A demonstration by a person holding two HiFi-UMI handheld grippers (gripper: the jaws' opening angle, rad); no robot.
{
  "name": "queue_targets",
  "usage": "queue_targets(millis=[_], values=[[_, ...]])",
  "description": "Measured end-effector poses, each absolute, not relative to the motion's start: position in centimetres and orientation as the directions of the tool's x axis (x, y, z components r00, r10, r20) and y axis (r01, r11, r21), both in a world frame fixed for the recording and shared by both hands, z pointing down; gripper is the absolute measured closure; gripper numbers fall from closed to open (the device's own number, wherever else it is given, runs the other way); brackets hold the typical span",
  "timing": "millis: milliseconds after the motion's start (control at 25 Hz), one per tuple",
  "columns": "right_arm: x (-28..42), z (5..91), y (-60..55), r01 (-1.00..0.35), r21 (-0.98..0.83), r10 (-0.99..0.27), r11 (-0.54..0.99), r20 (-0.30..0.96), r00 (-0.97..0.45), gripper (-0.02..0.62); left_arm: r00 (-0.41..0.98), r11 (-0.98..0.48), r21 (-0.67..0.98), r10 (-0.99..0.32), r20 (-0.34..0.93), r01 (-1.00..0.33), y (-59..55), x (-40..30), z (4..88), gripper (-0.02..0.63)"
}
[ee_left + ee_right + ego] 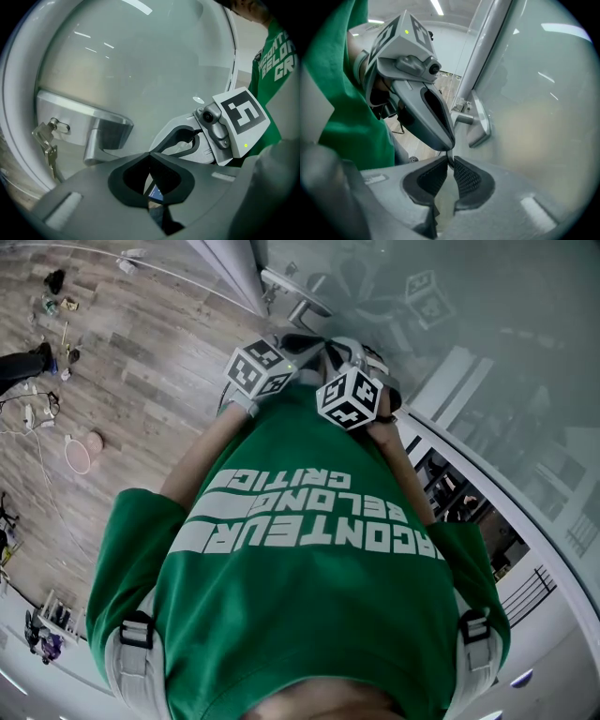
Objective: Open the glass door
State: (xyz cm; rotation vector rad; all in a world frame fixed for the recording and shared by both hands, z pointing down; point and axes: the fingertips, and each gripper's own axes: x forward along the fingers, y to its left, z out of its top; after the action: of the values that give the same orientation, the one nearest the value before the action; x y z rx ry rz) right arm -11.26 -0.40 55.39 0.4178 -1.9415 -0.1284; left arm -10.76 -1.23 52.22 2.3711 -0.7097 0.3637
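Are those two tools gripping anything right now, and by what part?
Nothing is held. The left hand-held gripper and the right hand-held gripper are both shut and empty, short of the door handle.

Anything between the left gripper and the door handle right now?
Nothing visible. In the left gripper view, the door handle lies just ahead and to the left of the left gripper, with open space between. The keys hang further left; the right gripper sits off to the right.
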Motion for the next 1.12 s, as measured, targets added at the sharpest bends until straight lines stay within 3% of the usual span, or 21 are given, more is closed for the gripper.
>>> queue_targets(millis=[280,1120], values=[[-11.2,56.7,-0.5,-0.295,0.274,-0.375,0.915,0.846,-0.378,0.563,0.814,-0.659,0.487,-0.389,0.432,-0.573,-1.2,-10.5,53.2,0.597],[-10.3,57.9,-5.0,-0.296,0.237,-0.353,0.925,0.823,-0.445,0.560,0.787,-0.618,0.487,-0.482,0.385,-0.617,-3.9,-12.2,52.1,0.597]])
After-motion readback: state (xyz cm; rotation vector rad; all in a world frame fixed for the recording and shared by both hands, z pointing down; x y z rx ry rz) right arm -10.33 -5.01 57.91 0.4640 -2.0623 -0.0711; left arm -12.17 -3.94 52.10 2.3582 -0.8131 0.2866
